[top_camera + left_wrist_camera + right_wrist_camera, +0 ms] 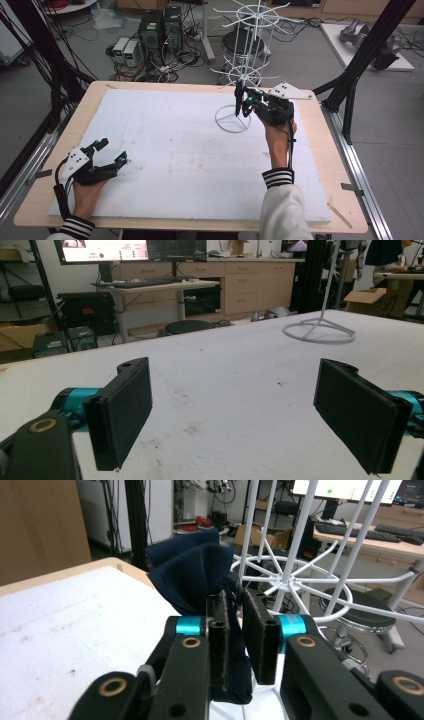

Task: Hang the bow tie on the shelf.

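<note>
Near the bench's far edge, dark cloth (197, 575) is pinched by the raised right gripper (242, 640); the left gripper (107, 152) is rested wide open by the near left corner.

A white foam board (165, 145), stained with a few brown marks, covers most of the wooden table (320, 150). On the floor beyond the far edge, computer towers (160, 27) stand among tangled cables (175, 62). A round black stool (247, 42) stands to their right, and far right lies a white board (345, 47).
</note>
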The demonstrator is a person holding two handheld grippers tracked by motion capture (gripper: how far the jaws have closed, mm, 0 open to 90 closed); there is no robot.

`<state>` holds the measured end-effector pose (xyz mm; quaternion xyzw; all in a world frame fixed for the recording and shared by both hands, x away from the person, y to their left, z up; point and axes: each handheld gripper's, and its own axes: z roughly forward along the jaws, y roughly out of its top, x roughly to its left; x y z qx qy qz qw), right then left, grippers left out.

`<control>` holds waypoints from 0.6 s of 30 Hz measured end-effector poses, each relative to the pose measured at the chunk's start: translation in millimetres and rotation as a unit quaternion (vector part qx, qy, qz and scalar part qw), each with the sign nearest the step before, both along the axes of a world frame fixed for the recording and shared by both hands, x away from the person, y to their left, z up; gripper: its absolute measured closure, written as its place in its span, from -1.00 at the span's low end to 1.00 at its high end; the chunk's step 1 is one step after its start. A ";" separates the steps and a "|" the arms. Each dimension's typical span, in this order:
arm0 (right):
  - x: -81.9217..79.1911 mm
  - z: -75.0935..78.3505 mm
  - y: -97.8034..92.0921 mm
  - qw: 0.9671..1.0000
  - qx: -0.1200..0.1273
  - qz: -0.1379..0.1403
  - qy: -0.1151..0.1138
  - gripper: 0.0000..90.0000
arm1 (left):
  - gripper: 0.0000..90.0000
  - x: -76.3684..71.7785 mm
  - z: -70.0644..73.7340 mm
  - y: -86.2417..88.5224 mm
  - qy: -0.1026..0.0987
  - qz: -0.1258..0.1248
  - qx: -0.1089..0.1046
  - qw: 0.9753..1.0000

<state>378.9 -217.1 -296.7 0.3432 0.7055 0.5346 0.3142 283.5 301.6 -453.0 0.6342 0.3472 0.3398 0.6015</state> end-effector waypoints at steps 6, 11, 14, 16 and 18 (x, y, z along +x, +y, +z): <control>-2.0 1.6 -0.6 1.000 0.001 -0.002 -0.006 0.66 | -0.64 -0.1 0.0 0.0 0.000 0.000 0.001 1.000; -5.4 3.6 -0.3 1.000 0.003 0.000 -0.010 0.53 | -0.64 -0.1 0.0 -0.2 -0.001 0.001 0.000 1.000; -9.6 5.4 1.5 1.000 0.001 0.002 -0.005 0.29 | -0.64 -0.1 0.0 -0.2 -0.001 0.001 0.000 1.000; -14.2 7.7 2.6 1.000 -0.006 0.002 -0.006 -0.03 | -0.64 -0.2 0.0 -0.2 -0.001 0.001 0.001 1.000; -20.1 10.2 3.2 1.000 0.003 -0.001 -0.006 -0.43 | -0.64 -0.1 -0.1 -0.2 -0.001 0.002 0.000 1.000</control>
